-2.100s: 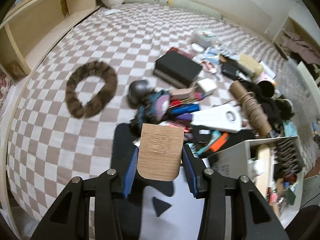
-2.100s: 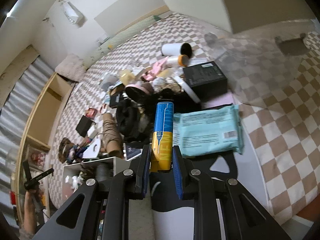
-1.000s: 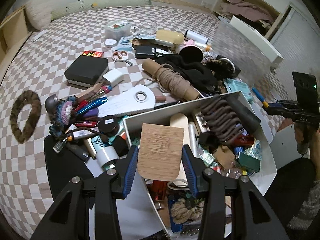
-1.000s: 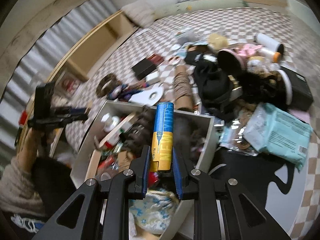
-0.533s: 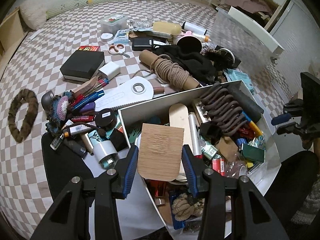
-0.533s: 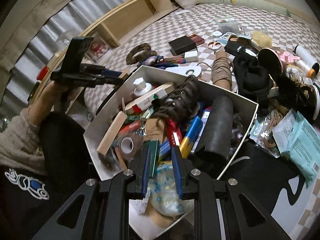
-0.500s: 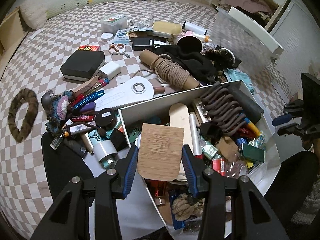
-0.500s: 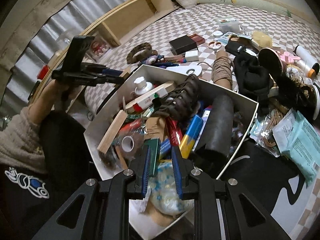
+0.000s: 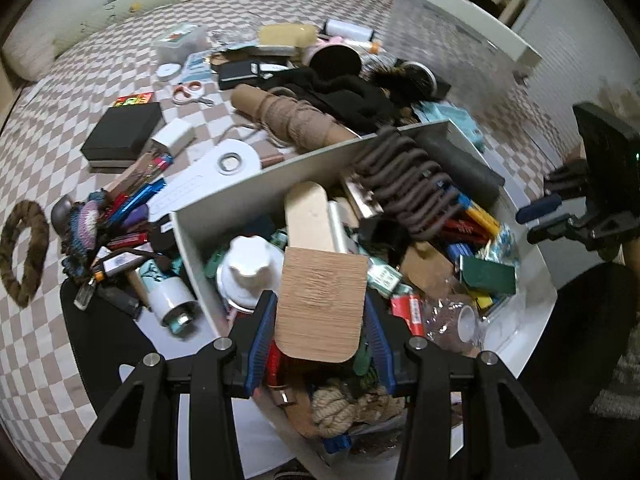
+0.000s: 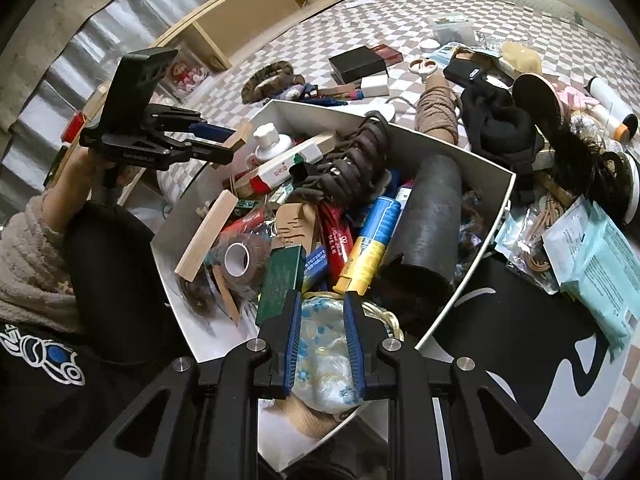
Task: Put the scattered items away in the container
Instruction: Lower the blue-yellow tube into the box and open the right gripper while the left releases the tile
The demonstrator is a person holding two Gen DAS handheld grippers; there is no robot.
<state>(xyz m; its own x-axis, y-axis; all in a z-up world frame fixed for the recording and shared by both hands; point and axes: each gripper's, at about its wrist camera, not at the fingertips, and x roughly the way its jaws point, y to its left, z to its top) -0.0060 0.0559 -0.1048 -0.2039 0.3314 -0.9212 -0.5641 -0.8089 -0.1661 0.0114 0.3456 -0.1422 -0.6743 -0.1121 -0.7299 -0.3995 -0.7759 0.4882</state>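
I count one white container (image 9: 280,168), crammed full. Inside it I make out one dark foam roller (image 10: 432,216), one blue-and-yellow tube (image 10: 370,236), one white bottle (image 9: 248,268), one roll of tape (image 10: 240,258) and one green box (image 10: 282,280); the smaller bits in there I cannot count. Outside the container on the checked bed (image 9: 120,72) I see one black box (image 9: 124,132), one pair of scissors (image 9: 190,94), one cardboard tube wound with cord (image 9: 292,120), one brown fur ring (image 9: 22,252) and one teal packet (image 10: 596,256). I have two grippers: the left gripper (image 9: 320,336) with one wooden board (image 9: 322,304), the right gripper (image 10: 320,340) with nothing.
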